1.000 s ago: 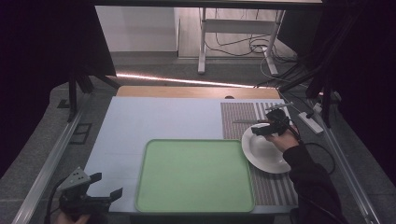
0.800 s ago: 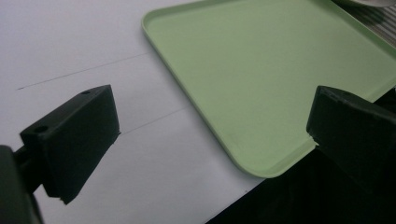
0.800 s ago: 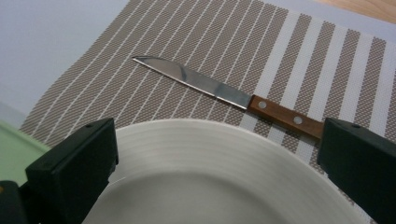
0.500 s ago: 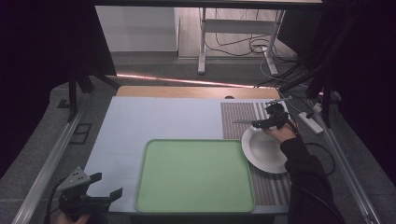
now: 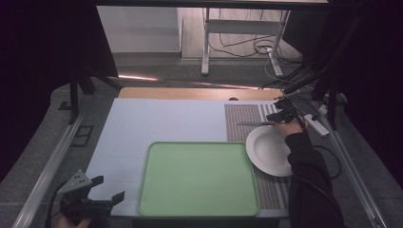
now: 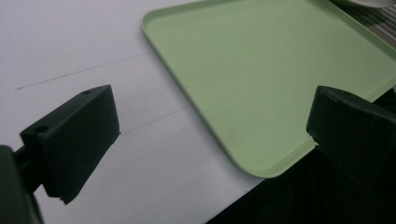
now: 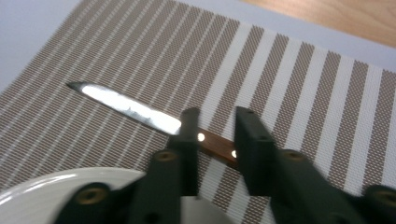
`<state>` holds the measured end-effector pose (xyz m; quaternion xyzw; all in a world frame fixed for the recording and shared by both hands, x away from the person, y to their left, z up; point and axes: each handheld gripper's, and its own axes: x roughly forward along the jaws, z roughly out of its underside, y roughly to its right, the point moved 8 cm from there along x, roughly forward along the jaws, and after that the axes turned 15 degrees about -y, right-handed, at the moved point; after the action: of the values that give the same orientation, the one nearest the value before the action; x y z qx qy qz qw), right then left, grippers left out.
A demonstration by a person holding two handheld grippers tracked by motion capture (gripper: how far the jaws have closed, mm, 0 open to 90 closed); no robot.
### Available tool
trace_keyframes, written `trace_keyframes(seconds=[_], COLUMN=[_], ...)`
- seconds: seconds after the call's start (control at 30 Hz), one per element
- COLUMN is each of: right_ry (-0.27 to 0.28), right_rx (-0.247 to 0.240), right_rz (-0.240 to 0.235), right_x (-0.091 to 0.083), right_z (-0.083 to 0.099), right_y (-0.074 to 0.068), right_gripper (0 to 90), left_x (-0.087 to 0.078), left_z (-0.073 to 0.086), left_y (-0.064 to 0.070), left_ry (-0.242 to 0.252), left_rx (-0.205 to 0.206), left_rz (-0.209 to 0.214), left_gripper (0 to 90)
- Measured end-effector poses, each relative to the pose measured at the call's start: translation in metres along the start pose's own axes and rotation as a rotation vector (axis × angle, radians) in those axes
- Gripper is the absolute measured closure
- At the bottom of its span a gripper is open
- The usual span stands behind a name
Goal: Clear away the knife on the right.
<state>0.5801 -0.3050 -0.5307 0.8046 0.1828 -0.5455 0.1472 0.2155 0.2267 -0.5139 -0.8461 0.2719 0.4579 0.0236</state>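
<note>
A knife with a steel blade and a brown riveted handle lies on the striped placemat, just beyond a white plate. My right gripper hovers over the handle with its jaws only a little apart. The handle shows through the gap and runs behind both jaws, pinched by neither. In the high view that gripper sits at the knife's right end. My left gripper rests wide open at the table's front left corner, beside a green tray.
The light blue table top stretches left of the tray. In the left gripper view the tray's corner reaches the front edge. The plate's rim lies close under the right jaws. Cables and a power strip lie right of the placemat.
The right gripper moved from above the plate away from me to the knife's handle. The knife, plate, tray and left gripper stayed put.
</note>
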Motion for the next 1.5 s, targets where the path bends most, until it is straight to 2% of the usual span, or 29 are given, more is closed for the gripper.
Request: trace_keyframes(seconds=[0.07, 0.27, 0.47, 0.53, 0.67, 0.8, 0.93, 1.03, 1.1, 1.2, 1.3, 1.37, 1.4, 1.43, 1.5], right_ry=[-0.016, -0.032, -0.068, -0.088, -0.115, -0.167, -0.198, -0.198, -0.192, -0.124, -0.056, -0.042, -0.047, -0.052, -0.047], right_rx=[0.012, 0.073, 0.086, 0.092, 0.087, 0.038, -0.004, 0.007, 0.016, 0.057, 0.077, 0.07, 0.061, 0.05, 0.038], right_rz=[0.006, 0.046, 0.085, 0.08, 0.049, 0.007, 0.012, 0.005, 0.02, 0.002, -0.015, -0.053, -0.061, -0.059, -0.047], right_x=[0.004, 0.019, 0.027, 0.028, 0.025, 0.021, 0.018, 0.018, 0.016, 0.008, -0.002, -0.004, -0.004, -0.003, 0.0], right_z=[-0.001, -0.002, 0.008, 0.014, 0.023, 0.033, 0.039, 0.04, 0.039, 0.03, 0.018, 0.012, 0.009, 0.007, 0.002], right_y=[0.005, 0.024, 0.039, 0.042, 0.044, 0.038, 0.033, 0.034, 0.037, 0.039, 0.035, 0.028, 0.025, 0.022, 0.016], right_gripper=[90.0, 90.0, 90.0, 90.0, 90.0, 90.0, 90.0, 90.0, 89.9, 77.7, 62.0, 50.8, 48.5, 45.9, 33.6], left_x=[0.0, 0.0, 0.0, 0.0, 0.0, 0.0, 0.001, 0.001, 0.001, 0.001, 0.001, 0.001, 0.001, 0.001, 0.001], left_z=[0.0, 0.0, 0.0, 0.0, 0.0, 0.0, 0.0, 0.0, -0.001, -0.001, -0.001, -0.001, -0.001, -0.001, -0.001], left_y=[0.0, 0.0, 0.0, 0.0, 0.0, 0.0, 0.001, 0.001, 0.0, 0.0, 0.0, 0.001, 0.001, 0.0, 0.0], left_ry=[-0.001, -0.003, -0.002, -0.002, -0.004, -0.004, -0.006, -0.005, -0.004, -0.005, -0.006, -0.007, -0.007, -0.007, -0.007], left_rx=[0.0, -0.001, -0.001, 0.0, 0.001, 0.001, 0.004, 0.004, 0.003, 0.003, 0.004, 0.004, 0.004, 0.003, 0.002], left_rz=[0.0, -0.001, 0.001, 0.0, -0.001, -0.001, -0.003, -0.003, -0.002, -0.001, -0.003, -0.004, -0.004, -0.003, -0.002], left_gripper=[2.3, 2.4, 2.4, 2.4, 2.5, 2.4, 2.5, 2.5, 2.5, 2.6, 2.6, 2.6, 2.6, 2.6, 2.6])
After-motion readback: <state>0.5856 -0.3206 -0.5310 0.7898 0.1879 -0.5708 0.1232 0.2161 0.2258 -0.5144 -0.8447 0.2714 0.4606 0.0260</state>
